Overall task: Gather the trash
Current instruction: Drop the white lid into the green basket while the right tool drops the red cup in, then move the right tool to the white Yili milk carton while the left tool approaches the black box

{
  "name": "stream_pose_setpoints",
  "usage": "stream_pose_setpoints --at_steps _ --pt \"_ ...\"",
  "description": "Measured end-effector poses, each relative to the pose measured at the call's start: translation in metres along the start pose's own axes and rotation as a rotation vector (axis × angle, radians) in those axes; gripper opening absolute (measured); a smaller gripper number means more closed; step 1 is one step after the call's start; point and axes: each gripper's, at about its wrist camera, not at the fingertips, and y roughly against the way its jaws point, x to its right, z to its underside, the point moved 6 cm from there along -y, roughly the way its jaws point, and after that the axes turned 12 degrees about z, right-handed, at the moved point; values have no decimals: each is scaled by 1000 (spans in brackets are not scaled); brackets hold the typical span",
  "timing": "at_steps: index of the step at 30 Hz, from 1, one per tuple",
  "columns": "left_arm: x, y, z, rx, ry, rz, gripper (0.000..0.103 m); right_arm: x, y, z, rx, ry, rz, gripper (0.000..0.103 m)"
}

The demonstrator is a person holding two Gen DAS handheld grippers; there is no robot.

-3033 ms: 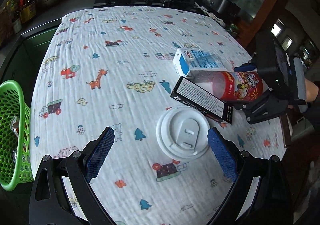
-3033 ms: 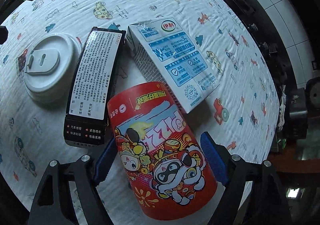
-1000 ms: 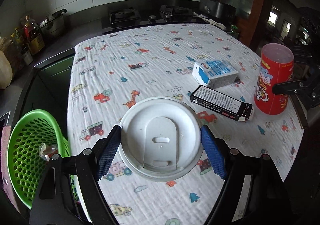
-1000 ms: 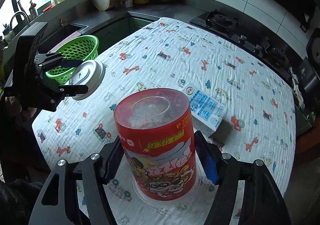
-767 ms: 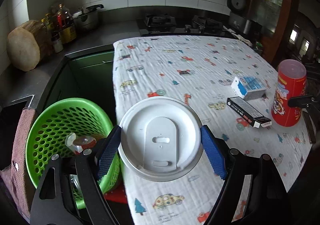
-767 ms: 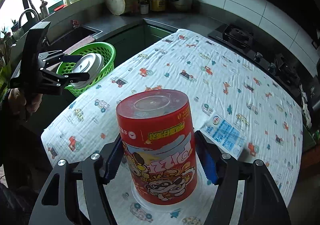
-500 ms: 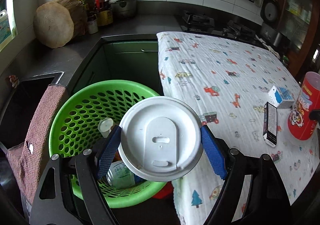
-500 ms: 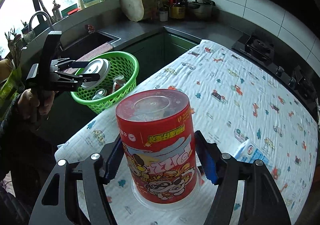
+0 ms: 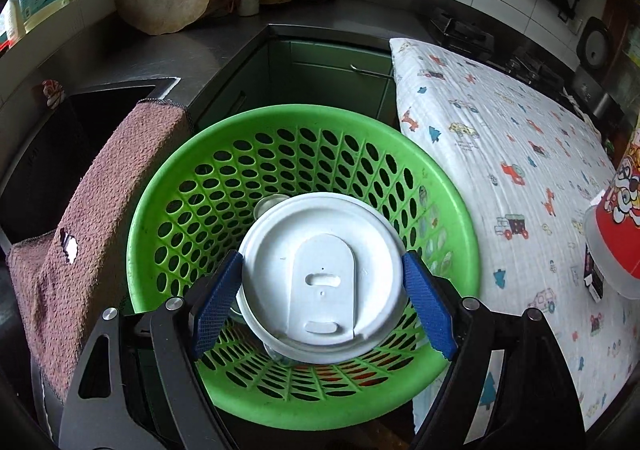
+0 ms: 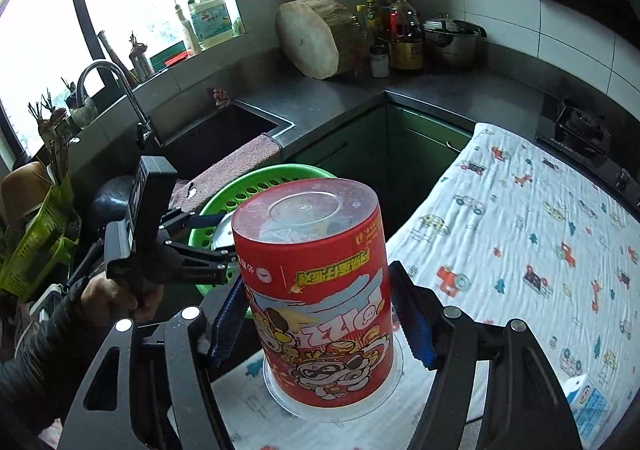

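My left gripper (image 9: 324, 300) is shut on a white lidded cup (image 9: 322, 284) and holds it over the open green basket (image 9: 168, 186); trash in the basket is mostly hidden under the cup. My right gripper (image 10: 318, 320) is shut on a red cartoon-printed can (image 10: 316, 290) and holds it upright above the table's edge, short of the basket (image 10: 288, 174). The left gripper (image 10: 196, 242) also shows in the right wrist view, over the basket. The can (image 9: 618, 226) shows at the right edge of the left wrist view.
A cartoon-print cloth covers the table (image 9: 500, 138). A blue-and-white carton (image 10: 592, 406) and a black box (image 9: 592, 278) lie on it. A brown towel (image 9: 88, 210) hangs left of the basket beside a sink (image 10: 224, 134). A chopping block (image 10: 312, 42) and bottles stand on the counter.
Both grippers swung left with their loads. The cup went from the table's edge to above the basket. The can moved toward the basket side of the table.
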Motion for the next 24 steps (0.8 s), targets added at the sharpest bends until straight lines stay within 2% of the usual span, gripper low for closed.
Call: stream_pose_setpoints --at_steps 3,5,15,20,24 --pt "-14 2 5 -6 34 4 80 -18 -17 -12 2 -4 -22 66" --pt "-23 5 8 -4 60 12 84 -29 -30 -20 2 -9 -39 65" --pt "-49 40 20 65 117 19 89 -76 -89 -36 -35 -42 -92 66" --pt "-54 50 25 79 127 17 89 -83 -101 -35 -49 -60 -96 70" --pt "-55 54 25 83 135 18 90 -82 -89 -33 -29 -43 -82 75"
